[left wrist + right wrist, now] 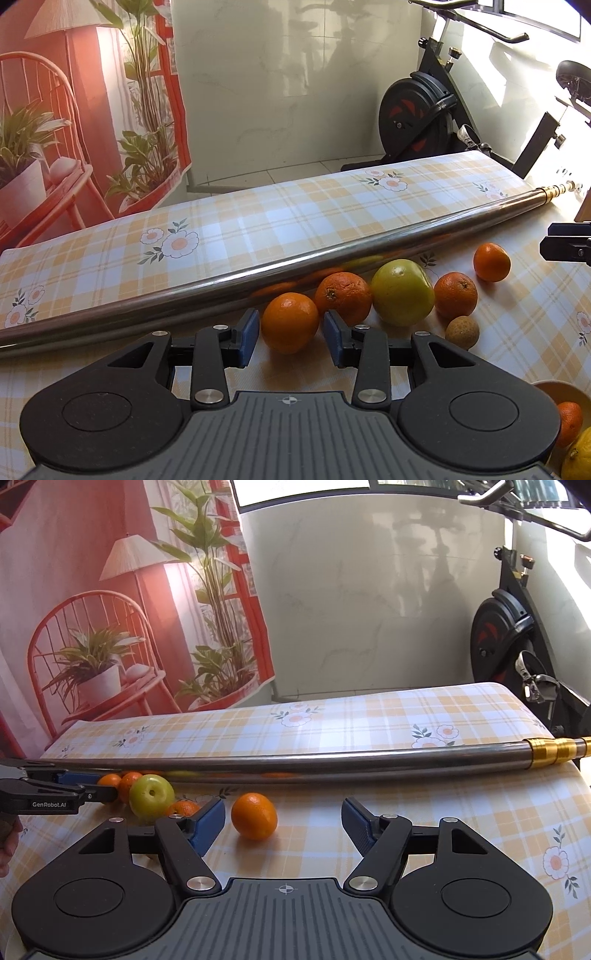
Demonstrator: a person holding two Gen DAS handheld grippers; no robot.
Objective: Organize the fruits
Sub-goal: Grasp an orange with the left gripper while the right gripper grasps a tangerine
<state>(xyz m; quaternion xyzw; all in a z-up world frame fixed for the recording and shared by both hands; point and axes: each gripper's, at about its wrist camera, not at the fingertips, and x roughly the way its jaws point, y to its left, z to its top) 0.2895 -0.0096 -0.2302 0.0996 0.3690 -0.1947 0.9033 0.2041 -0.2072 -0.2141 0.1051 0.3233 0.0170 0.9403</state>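
Observation:
My left gripper (290, 336) is open, and its blue pads closely flank a smooth orange (290, 322) resting on the checked tablecloth (258, 225). To the right of that orange lie a wrinkled orange (343, 297), a green apple (402, 291), two more oranges (455, 295) (491, 262) and a small brown fruit (462, 332). My right gripper (282, 823) is open wide above the cloth. An orange (254, 821) sits just ahead of its fingers, nearer the left pad. The right wrist view also shows the left gripper (103, 786) beside the green apple (151, 795).
A long steel pole (295, 258) lies across the table right behind the fruit row. A yellow bowl (561, 391) at the lower right holds an orange (570, 422) and a lemon (578, 458). An exercise bike (417, 118) stands beyond the table. A hand (7, 845) shows at the left edge.

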